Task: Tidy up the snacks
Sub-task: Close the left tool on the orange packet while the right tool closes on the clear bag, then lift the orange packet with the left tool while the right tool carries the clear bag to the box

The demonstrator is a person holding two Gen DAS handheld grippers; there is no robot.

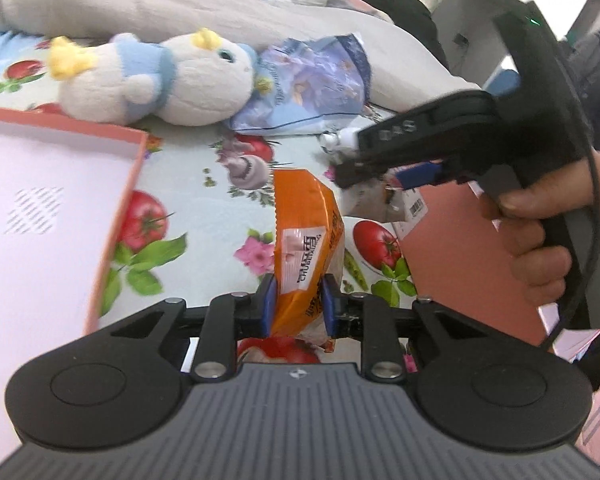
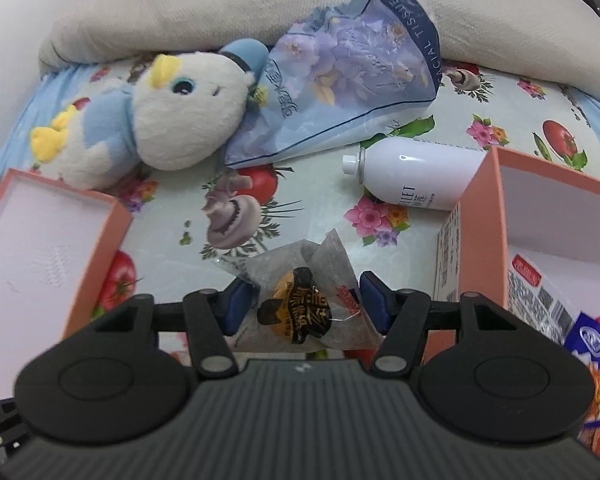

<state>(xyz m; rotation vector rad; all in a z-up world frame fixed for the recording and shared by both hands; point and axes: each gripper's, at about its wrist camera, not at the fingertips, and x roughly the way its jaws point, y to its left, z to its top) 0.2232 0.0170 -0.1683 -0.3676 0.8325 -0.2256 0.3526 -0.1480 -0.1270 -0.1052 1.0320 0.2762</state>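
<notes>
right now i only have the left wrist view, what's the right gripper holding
observer: the right gripper is shut on a grey triangular pouch with a black and orange label.
operator: anything inside the right box
observer: yes, the right box holds packs in its near corner, among them a blue pack.
operator: what's the white thing past that box
observer: a white bottle lying on its side, cap pointing left, its base beside the box's far corner.
</notes>
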